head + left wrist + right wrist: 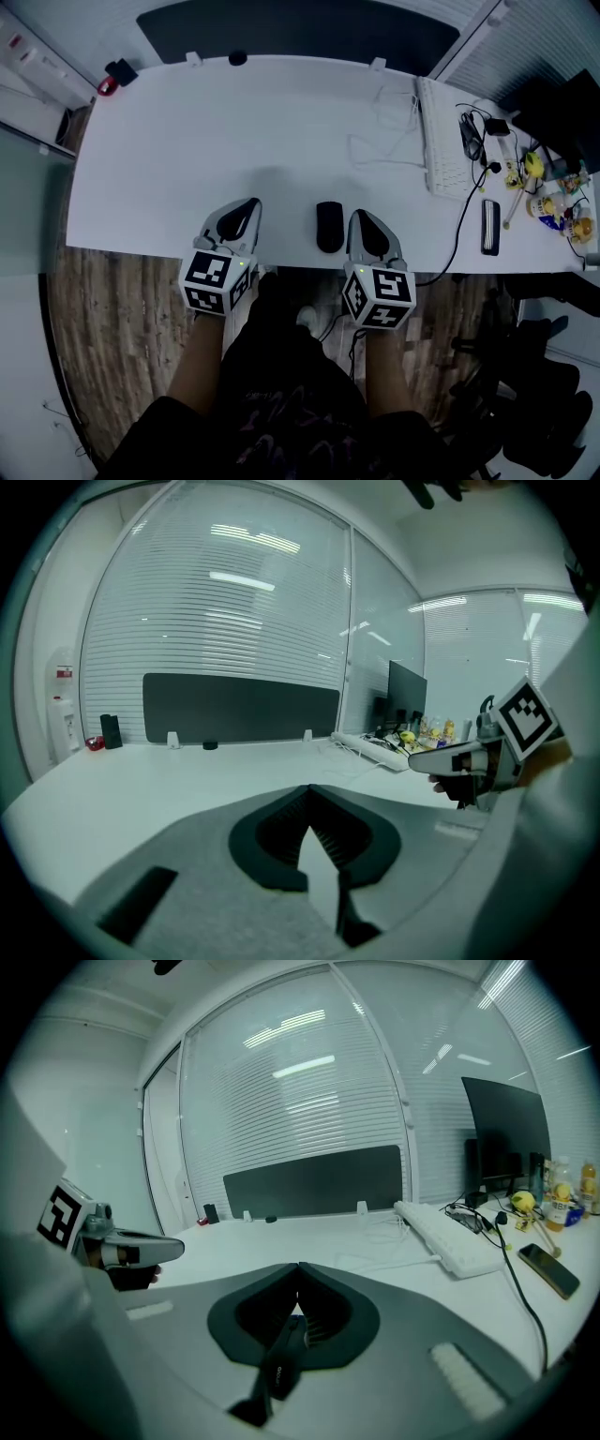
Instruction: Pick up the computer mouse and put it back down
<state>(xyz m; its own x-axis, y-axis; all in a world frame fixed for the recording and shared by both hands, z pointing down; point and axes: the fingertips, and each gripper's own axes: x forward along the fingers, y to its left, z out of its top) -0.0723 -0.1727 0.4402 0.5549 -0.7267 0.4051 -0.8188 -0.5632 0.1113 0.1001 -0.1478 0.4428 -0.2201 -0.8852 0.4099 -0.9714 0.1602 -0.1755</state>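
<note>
A black computer mouse [329,226] lies on the white desk [187,141], close to its front edge. It is out of sight in both gripper views. My left gripper [251,203] hovers just to the mouse's left, and its jaws meet at the tip with nothing between them [309,788]. My right gripper [358,216] is close beside the mouse on its right, also shut and empty [298,1267]. Neither gripper touches the mouse. Each gripper shows at the edge of the other's view: the right gripper [469,757] and the left gripper [131,1249].
A white keyboard [441,141] with loose cables lies at the right. Beside it are a dark phone [489,226] and small bottles [548,202]. A dark partition panel [300,28] runs along the desk's far edge. A monitor [506,1129] stands at the far right.
</note>
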